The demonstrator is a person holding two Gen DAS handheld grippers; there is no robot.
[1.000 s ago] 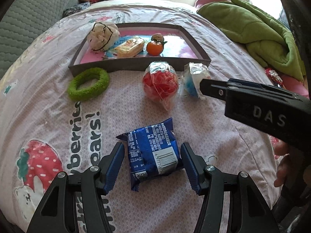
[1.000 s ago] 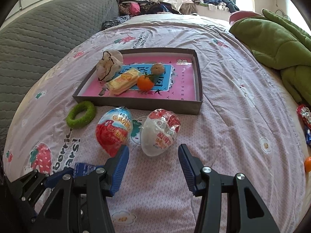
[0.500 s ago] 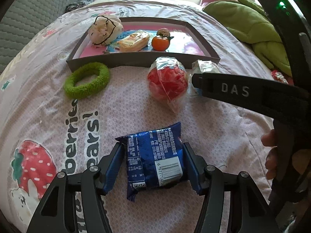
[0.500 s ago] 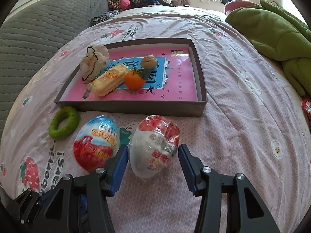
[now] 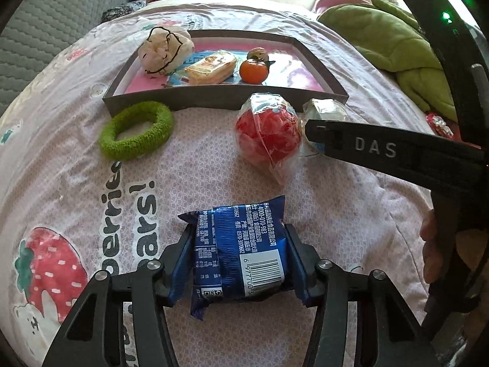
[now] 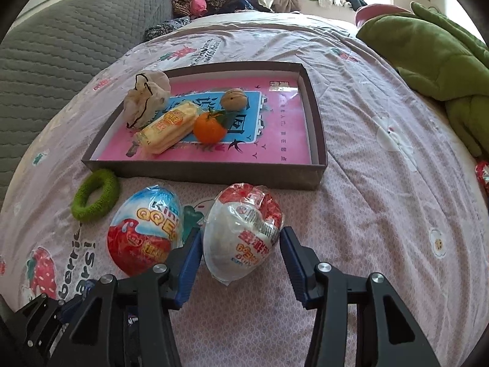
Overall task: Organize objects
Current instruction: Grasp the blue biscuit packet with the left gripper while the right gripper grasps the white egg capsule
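Entry: my left tongs (image 5: 240, 260) have just clamped the blue packet (image 5: 241, 250) lying near on the bed (image 5: 214, 165); right tongs (image 6: 241, 252), spread, now straddle the white egg (image 6: 244, 229), both tray-bound (image 6: 214, 172).

tray (image 6: 195, 172): on bedspread (image 6: 366, 214), behind the loose items
in tray: cloth pouch (image 6: 148, 98) far left; biscuit pack (image 6: 169, 127) right of it; tangerine (image 6: 209, 128) right of pack; walnut (image 6: 233, 98) behind tangerine
hair scrunchie (image 6: 94, 195): before tray's left corner
two wrapped eggs (image 6: 143, 235) (image 6: 243, 232): side by side before tray, right of scrunchie
snack packet (image 5: 238, 250): nearest, before eggs
blanket (image 6: 428, 58): far right
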